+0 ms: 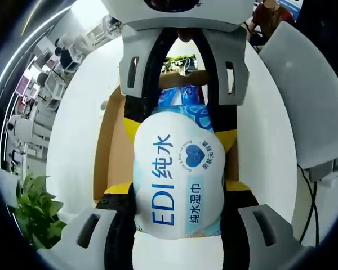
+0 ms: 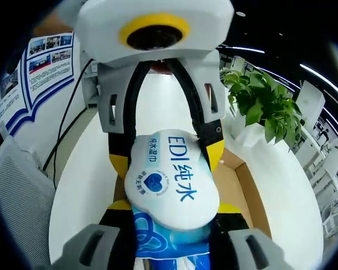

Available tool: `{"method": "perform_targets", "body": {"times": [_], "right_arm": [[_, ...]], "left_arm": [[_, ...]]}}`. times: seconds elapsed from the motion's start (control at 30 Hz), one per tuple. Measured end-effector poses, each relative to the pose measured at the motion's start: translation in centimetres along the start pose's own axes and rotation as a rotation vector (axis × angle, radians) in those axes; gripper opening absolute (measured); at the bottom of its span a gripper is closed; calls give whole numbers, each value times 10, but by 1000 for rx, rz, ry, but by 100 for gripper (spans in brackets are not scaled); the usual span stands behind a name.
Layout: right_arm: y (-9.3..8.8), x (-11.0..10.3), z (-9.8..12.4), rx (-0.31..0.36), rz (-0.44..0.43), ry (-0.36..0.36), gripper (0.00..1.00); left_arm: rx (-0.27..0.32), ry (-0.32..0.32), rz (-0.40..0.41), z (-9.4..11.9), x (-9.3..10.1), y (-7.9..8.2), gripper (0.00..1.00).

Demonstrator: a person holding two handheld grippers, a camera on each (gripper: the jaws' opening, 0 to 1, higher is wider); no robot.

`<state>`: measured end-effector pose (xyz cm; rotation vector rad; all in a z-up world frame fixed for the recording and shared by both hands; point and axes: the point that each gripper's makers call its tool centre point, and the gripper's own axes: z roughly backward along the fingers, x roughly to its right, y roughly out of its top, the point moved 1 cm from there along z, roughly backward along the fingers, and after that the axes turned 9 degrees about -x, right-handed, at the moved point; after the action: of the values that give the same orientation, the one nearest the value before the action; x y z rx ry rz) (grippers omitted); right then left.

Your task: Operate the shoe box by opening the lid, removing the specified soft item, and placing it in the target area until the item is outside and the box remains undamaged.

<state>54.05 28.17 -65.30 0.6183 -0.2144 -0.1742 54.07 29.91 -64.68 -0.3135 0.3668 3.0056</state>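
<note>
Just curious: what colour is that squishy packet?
White with blue lettering, clearest in the left gripper view: wet-wipe pack.

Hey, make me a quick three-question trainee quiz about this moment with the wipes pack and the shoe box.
1. True or false: both grippers are clamped on the wipes pack.
2. Where is the pack relative to the cardboard shoe box? A) lying flat on the box floor B) held up above the open box C) on the white table beside it
3. Fill in: a green ___ stands on the table near the box.

Key
1. True: the left gripper and right gripper hold it from opposite ends.
2. B
3. Plant
</note>
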Motion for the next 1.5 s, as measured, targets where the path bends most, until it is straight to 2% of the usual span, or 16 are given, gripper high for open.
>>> {"method": "perform_targets", "body": {"times": [0.4,0.83,1.5], "right_arm": [[-19,4,24,-10,-5,5,46],[-51,6,51,-16,-26,6,46],[-90,12,85,-20,-58,-7,46]], "left_arm": [[12,-8,3,2,0,31,60],[29,-36,-11,-5,3,72,60],[55,-50,-35,-12,3,121,60]]}}
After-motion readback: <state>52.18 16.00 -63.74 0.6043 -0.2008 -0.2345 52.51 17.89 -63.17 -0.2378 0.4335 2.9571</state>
